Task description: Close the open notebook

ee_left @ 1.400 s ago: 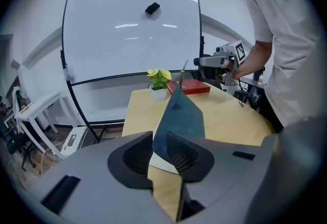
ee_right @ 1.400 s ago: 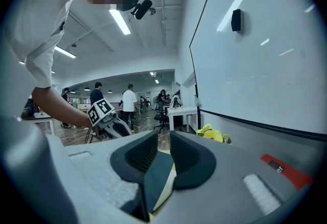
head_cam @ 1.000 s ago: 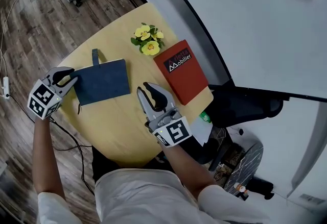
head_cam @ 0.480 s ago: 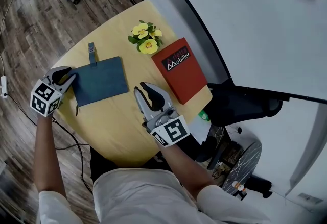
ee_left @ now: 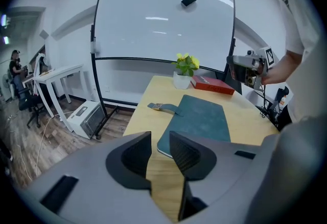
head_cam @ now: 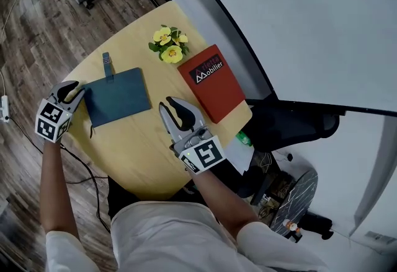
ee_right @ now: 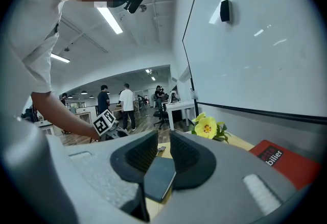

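Spotted the notebook (head_cam: pixel 116 96) lying shut on the surface (head_cam: pixel 142 147), right beside the left claw (head_cam: pixel 73 90), opening with nothing inside. Found the right claw (head_cam: pixel 171 104) barely parted, empty. Only caught the white pot (ee_left: pixel 181 81) holding the yellow flowers (head_cam: pixel 164 44) in the left gripper view.

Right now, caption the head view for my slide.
Blue notebook lies closed on the wooden table; left gripper beside it, jaws opening with nothing between.
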A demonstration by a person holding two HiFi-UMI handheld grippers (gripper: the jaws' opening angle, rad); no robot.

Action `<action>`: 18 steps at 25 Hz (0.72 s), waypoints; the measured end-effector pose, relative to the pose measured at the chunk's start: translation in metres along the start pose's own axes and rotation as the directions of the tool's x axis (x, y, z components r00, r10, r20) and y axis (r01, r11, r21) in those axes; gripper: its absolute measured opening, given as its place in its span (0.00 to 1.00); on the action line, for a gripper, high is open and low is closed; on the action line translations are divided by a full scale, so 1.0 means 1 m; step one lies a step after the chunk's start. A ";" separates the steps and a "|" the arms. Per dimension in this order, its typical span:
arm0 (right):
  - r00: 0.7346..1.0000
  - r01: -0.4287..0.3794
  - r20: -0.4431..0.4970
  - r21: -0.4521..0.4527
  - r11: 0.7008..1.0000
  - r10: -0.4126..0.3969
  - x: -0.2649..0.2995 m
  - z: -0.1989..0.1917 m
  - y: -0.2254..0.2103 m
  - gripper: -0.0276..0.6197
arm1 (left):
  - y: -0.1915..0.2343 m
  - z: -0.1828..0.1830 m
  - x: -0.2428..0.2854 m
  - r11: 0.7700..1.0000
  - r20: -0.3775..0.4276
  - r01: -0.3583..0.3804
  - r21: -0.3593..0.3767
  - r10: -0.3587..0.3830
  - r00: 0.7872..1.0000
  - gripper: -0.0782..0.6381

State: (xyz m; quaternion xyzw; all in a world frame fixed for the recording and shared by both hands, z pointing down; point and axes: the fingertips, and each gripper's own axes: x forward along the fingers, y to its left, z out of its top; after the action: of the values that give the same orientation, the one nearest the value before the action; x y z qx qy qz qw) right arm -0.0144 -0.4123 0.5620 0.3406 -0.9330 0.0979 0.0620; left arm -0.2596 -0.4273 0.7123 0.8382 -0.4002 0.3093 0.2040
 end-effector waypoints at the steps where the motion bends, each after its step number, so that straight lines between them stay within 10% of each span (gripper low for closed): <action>1: 1.000 0.002 0.011 -0.008 1.000 -0.002 -0.004 0.005 -0.001 0.16 | -0.001 0.006 -0.010 1.000 0.015 -0.011 -0.006 0.011 1.000 0.27; 5: 0.997 0.013 0.075 -0.051 0.999 -0.009 -0.030 0.041 -0.004 0.16 | -0.021 0.055 -0.070 0.995 0.204 -0.032 -0.099 0.052 0.978 0.25; 10: 0.987 -0.015 0.157 -0.105 0.994 0.031 -0.076 0.094 -0.001 0.16 | -0.081 0.126 -0.157 0.978 0.497 0.050 -0.204 0.059 0.866 0.24; 18: 0.959 0.016 0.283 -0.162 0.987 0.031 -0.171 0.156 0.021 0.16 | -0.201 0.166 -0.259 0.987 0.695 0.004 -0.158 0.108 0.711 0.22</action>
State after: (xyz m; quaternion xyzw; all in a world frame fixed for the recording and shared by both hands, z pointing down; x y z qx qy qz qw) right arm 0.0947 -0.3252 0.3757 0.3412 -0.9385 -0.0283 -0.0454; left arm -0.1667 -0.2644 0.3961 0.8637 -0.4928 -0.0566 0.0898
